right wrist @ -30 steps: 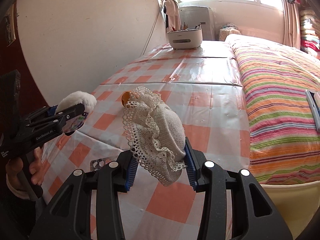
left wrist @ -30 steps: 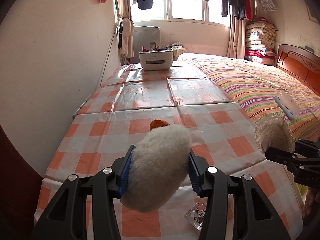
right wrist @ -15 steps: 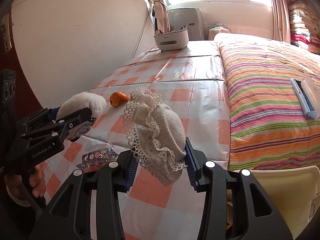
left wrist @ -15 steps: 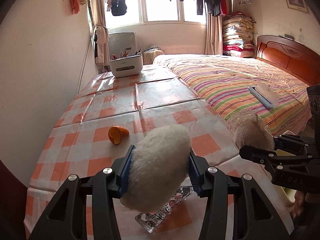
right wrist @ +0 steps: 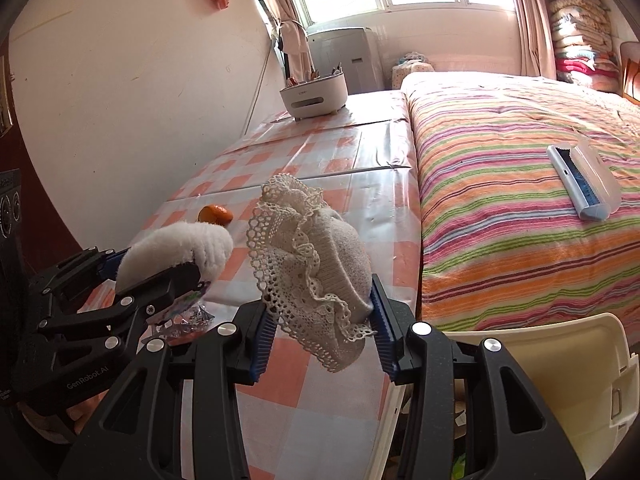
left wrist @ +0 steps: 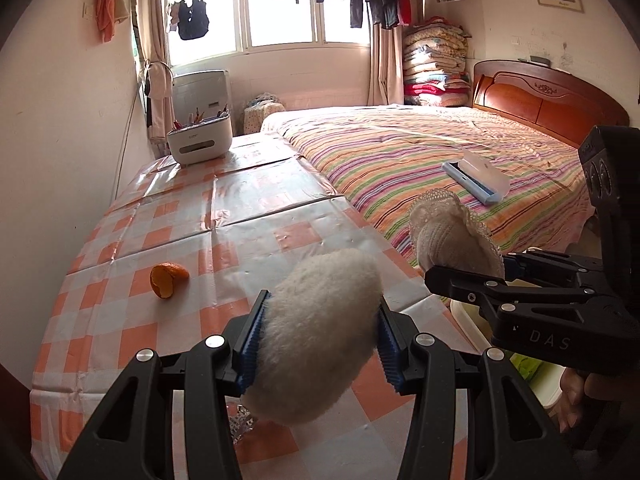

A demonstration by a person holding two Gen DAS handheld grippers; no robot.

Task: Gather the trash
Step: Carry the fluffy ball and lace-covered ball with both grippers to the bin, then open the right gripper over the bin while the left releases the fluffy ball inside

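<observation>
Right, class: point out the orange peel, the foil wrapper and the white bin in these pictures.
orange peel (left wrist: 168, 274): left wrist view, on the curled middle of the peel.
foil wrapper (right wrist: 188, 316): right wrist view, on its crinkled silver surface.
white bin (right wrist: 560, 364): right wrist view, on its raised cream lid.

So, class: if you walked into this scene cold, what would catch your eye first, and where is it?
First, the two grippers: the left gripper clamps a fluffy white pad, the right gripper a lace-trimmed knit cover. Next, the orange peel lying alone on the checked tablecloth, with the striped bed alongside to the right.
</observation>
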